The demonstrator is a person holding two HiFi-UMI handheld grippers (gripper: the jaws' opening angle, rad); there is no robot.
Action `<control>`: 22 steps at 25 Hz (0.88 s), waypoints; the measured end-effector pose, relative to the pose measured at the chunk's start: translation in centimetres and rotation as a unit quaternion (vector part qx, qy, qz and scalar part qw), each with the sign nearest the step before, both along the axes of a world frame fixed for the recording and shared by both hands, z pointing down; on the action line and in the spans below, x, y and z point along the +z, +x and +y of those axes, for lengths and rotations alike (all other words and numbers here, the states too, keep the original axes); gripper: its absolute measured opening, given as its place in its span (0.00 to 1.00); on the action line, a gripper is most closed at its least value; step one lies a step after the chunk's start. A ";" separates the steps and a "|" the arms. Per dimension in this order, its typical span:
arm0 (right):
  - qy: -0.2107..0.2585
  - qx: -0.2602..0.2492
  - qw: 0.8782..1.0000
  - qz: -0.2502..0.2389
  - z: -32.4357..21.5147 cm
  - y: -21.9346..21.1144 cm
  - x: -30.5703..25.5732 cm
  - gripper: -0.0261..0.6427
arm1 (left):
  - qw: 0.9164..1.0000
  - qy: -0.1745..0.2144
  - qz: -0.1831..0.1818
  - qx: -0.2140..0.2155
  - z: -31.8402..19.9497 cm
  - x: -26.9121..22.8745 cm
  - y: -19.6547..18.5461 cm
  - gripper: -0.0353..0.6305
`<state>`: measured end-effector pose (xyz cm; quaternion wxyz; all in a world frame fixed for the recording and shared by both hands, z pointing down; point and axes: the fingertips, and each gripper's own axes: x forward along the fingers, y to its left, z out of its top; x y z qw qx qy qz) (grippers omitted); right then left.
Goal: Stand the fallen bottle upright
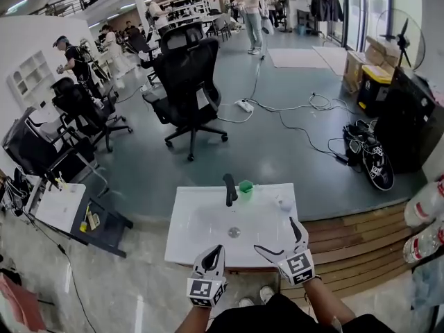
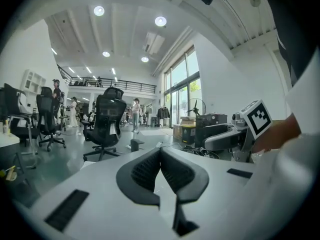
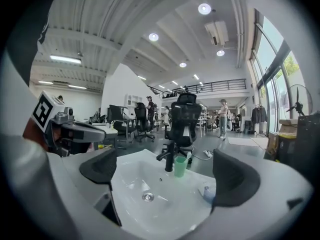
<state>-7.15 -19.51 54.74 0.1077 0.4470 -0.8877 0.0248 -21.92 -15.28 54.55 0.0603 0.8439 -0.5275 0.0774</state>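
green cup (image 1: 245, 188) beside black faucet (image 1: 229, 189), bottle (image 1: 283, 202) lying well right

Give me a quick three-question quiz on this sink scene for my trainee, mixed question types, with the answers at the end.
1. True or false: the left tongs are shut with nothing between them.
2. What colour is the cup standing beside the black faucet? A green, B red, C yellow.
3. Fill in: the small bottle on the sink rim is nearer the ____ tongs.
Key: 1 true. 2 A. 3 right: the right tongs stand open and empty.
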 end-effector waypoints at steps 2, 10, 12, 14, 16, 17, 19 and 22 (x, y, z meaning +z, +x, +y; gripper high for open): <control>-0.003 0.013 1.000 -0.004 -1.7 1.8 0.6 0.93 | 1.000 -0.007 -0.002 0.006 -1.8 0.7 1.5 0.08; -0.048 0.005 0.999 0.007 -8.7 6.6 4.2 0.93 | 1.000 -0.018 -0.014 0.003 -8.4 2.0 6.4 0.08; -0.058 -0.007 0.998 0.013 -10.2 6.8 5.1 0.93 | 1.000 -0.014 -0.016 0.000 -9.8 1.9 7.2 0.08; -0.068 -0.017 0.997 0.021 -11.1 7.1 5.7 0.93 | 1.000 -0.013 -0.014 -0.003 -10.6 1.8 7.9 0.08; -0.076 -0.024 0.997 0.024 -11.9 7.3 6.3 0.93 | 1.000 -0.015 -0.014 -0.007 -11.0 2.0 8.3 0.08; -0.079 -0.027 0.996 0.026 -12.3 7.4 6.6 0.93 | 1.000 -0.016 -0.015 -0.009 -11.1 2.2 8.3 0.08; -0.083 -0.033 0.995 0.033 -13.1 7.6 7.0 0.93 | 1.000 -0.018 -0.018 -0.008 -11.5 2.5 8.3 0.08; -0.084 -0.043 0.995 0.041 -14.3 7.6 7.5 0.93 | 0.999 -0.017 -0.030 -0.012 -12.5 2.4 7.3 0.08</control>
